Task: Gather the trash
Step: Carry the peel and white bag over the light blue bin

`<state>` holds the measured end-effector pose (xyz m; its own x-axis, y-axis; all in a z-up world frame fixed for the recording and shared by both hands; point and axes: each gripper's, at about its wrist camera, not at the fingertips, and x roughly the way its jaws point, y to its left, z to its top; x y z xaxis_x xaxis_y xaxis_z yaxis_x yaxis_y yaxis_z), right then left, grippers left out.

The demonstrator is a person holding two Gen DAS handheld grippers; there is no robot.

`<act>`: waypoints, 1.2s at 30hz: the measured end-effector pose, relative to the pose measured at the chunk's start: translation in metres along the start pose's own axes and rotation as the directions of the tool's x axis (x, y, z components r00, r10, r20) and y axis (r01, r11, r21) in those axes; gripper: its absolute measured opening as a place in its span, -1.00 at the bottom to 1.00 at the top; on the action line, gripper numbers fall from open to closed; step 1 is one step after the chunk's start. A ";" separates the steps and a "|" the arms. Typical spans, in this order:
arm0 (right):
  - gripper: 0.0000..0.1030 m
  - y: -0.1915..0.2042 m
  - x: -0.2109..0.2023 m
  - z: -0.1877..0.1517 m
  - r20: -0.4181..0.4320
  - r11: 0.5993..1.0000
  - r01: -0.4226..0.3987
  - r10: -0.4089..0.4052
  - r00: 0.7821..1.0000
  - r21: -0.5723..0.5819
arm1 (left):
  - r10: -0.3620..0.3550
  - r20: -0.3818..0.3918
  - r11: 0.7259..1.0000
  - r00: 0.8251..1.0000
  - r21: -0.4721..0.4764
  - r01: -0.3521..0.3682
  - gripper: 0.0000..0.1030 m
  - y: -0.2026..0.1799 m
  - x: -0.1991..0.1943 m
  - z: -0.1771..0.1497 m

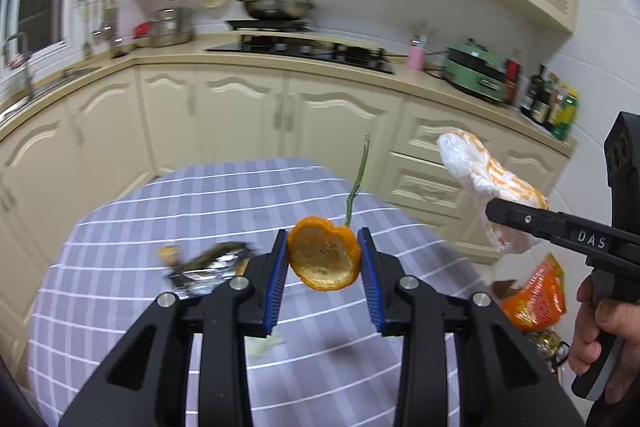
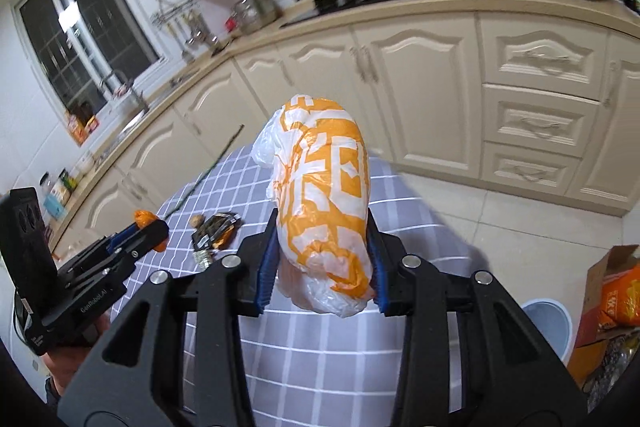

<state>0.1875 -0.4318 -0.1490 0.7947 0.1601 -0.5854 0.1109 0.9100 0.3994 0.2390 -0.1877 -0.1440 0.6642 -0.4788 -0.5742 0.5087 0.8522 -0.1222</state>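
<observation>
My left gripper (image 1: 323, 254) is shut on an orange peel (image 1: 324, 255) and holds it above the purple checked table (image 1: 200, 195); it also shows in the right wrist view (image 2: 150, 227). My right gripper (image 2: 322, 259) is shut on a crumpled white and orange plastic bag (image 2: 324, 195), held up over the table's right side; the bag also shows in the left wrist view (image 1: 492, 183). A crumpled foil wrapper (image 1: 208, 267) and a small brown scrap (image 1: 170, 254) lie on the table to the left. A thin green stem (image 1: 356, 183) lies on the table beyond the peel.
A light blue bin (image 2: 548, 323) stands on the floor at the right, beside a cardboard box (image 2: 608, 291) with orange packets. Cream kitchen cabinets (image 1: 240, 115) and a counter with a stove run behind the table. A pale scrap (image 1: 266, 343) lies on the table under my left gripper.
</observation>
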 end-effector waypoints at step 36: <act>-0.27 -0.326 -0.096 -0.125 -0.143 0.760 0.376 -0.357 0.923 0.530 | -0.224 -0.590 0.869 0.775 0.240 0.434 -0.35 -0.357 0.213 -0.109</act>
<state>0.0008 -0.6959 -0.3110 0.6087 -0.1224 -0.7839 0.6992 0.5497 0.4571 0.1387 -0.5711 -0.3108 0.0776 -0.4380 -0.8956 0.8611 0.4822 -0.1612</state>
